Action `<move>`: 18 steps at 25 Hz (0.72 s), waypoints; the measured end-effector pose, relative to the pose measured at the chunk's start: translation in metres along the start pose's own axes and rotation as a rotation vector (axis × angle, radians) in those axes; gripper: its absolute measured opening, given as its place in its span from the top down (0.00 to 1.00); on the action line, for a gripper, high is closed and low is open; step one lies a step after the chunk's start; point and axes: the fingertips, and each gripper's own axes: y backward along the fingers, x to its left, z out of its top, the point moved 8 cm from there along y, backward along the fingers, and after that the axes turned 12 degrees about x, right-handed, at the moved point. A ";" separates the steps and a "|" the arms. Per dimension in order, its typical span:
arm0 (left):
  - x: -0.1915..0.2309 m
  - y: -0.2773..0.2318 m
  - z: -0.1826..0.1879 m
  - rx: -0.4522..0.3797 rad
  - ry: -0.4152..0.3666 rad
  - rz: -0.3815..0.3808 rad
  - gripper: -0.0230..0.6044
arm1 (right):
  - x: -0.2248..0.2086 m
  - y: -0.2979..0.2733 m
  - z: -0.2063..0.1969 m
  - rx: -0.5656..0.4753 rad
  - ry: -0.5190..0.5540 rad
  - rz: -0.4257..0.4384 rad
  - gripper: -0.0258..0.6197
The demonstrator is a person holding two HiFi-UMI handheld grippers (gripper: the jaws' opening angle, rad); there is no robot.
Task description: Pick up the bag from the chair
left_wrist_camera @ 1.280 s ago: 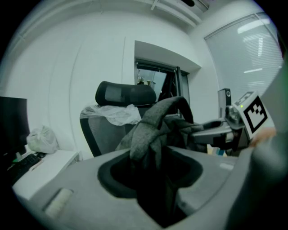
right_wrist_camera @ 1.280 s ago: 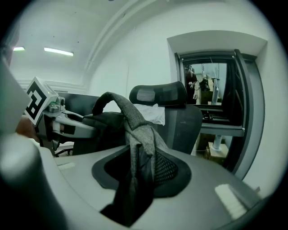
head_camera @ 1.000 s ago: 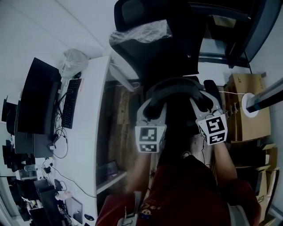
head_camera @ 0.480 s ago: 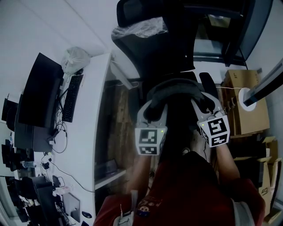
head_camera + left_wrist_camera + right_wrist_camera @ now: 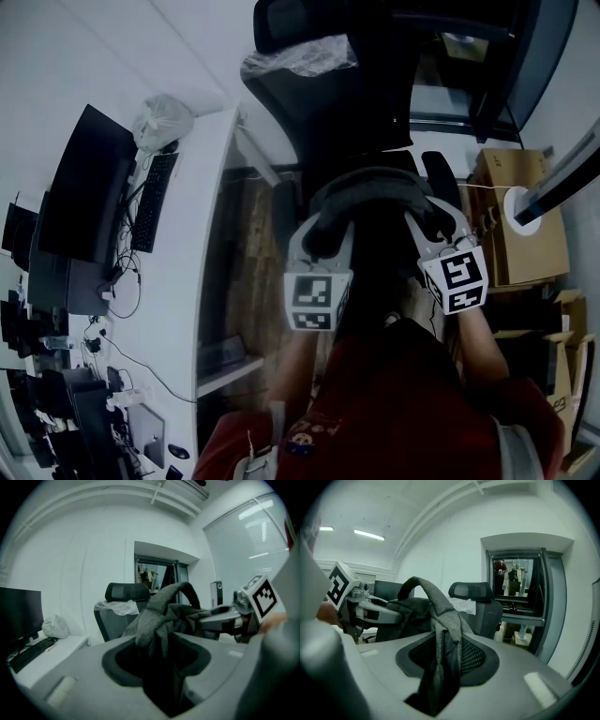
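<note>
Grey bag [image 5: 375,192] held in front of black chair [image 5: 347,94].
Left gripper [image 5: 157,639] and right gripper [image 5: 440,667] each clamped tight on its fabric; square black-and-white patterns on marker cubes [image 5: 319,300].

So the bag [image 5: 370,187] hangs between the left gripper [image 5: 323,234] and right gripper [image 5: 436,223], with the chair [image 5: 347,103] right behind it. The desk [image 5: 202,244] runs along the left with a monitor [image 5: 80,206] and keyboard [image 5: 150,214] on it, and cardboard boxes [image 5: 520,234] are off to the right.
</note>
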 end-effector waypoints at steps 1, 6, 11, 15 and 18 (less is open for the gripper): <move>0.000 0.000 0.001 -0.007 -0.001 0.001 0.69 | 0.000 0.000 0.000 -0.002 0.002 -0.001 0.76; -0.001 0.003 0.001 -0.016 0.004 0.004 0.69 | 0.001 0.002 -0.001 -0.001 0.007 0.000 0.76; 0.001 0.001 0.002 -0.011 -0.004 0.000 0.69 | 0.001 0.000 0.001 -0.005 0.005 -0.001 0.76; 0.003 0.001 0.004 -0.014 0.003 0.003 0.69 | 0.001 -0.001 0.004 -0.005 0.007 0.001 0.76; 0.002 0.001 0.007 -0.020 -0.001 0.005 0.69 | -0.001 -0.001 0.005 -0.010 0.011 0.000 0.76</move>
